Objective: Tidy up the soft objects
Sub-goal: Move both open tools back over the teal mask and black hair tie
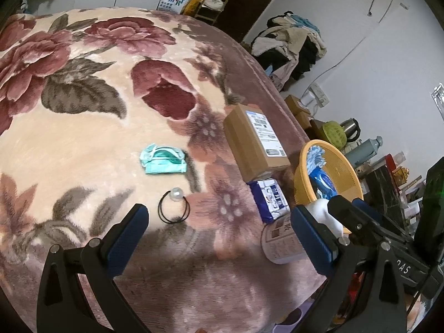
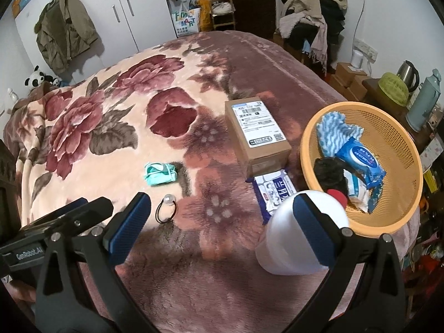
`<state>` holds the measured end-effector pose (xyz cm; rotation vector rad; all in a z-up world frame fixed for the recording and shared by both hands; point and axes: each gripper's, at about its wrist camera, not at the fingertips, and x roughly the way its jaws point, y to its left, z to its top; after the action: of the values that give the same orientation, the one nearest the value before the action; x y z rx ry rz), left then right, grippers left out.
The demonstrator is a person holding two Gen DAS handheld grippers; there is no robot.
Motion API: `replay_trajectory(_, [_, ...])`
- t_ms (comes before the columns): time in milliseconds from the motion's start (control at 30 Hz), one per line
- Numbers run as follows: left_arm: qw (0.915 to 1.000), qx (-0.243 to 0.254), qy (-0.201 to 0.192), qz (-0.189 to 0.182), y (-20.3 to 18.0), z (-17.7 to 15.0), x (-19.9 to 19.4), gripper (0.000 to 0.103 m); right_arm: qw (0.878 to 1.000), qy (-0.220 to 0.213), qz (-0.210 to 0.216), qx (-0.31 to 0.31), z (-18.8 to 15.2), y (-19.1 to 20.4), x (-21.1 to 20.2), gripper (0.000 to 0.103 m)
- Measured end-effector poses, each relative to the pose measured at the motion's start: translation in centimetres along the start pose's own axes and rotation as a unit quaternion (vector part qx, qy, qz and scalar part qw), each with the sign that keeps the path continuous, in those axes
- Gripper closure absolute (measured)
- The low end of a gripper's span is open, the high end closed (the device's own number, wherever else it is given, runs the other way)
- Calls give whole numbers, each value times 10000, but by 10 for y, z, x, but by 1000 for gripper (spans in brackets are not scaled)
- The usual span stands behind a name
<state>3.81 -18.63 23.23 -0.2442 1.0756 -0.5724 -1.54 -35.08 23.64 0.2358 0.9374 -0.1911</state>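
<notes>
A folded green face mask (image 1: 163,161) (image 2: 160,174) lies on the floral blanket. A black hair tie with a pearl (image 1: 174,206) (image 2: 165,209) lies nearer, just ahead of my left gripper (image 1: 219,230), which is open and empty. A blue-white wipes pack (image 1: 268,199) (image 2: 274,190) lies by a cardboard box (image 1: 256,141) (image 2: 256,133). The orange basket (image 2: 399,205) (image 1: 347,172) holds a blue cloth (image 2: 334,130), a blue pack (image 2: 360,161) and a black item (image 2: 330,173). My right gripper (image 2: 222,222) is open and empty above the blanket.
A white bottle with a red cap (image 2: 294,236) lies by the right finger, next to the basket. The bed edge falls off at right, with a kettle (image 2: 408,75), thermos (image 2: 423,100) and boxes beyond. A clothes pile (image 2: 313,14) stands at the back.
</notes>
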Motion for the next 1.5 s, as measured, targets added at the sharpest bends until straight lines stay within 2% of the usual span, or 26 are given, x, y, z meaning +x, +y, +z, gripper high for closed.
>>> replay_trajectory(733, [9992, -355, 82, 174, 50, -4, 11, 1, 9995, 257, 78, -162, -8, 29, 33, 0])
replay_trajectory(1500, [9975, -556, 288, 337, 80, -9, 39, 1, 9983, 551, 143, -130, -19, 34, 68, 0])
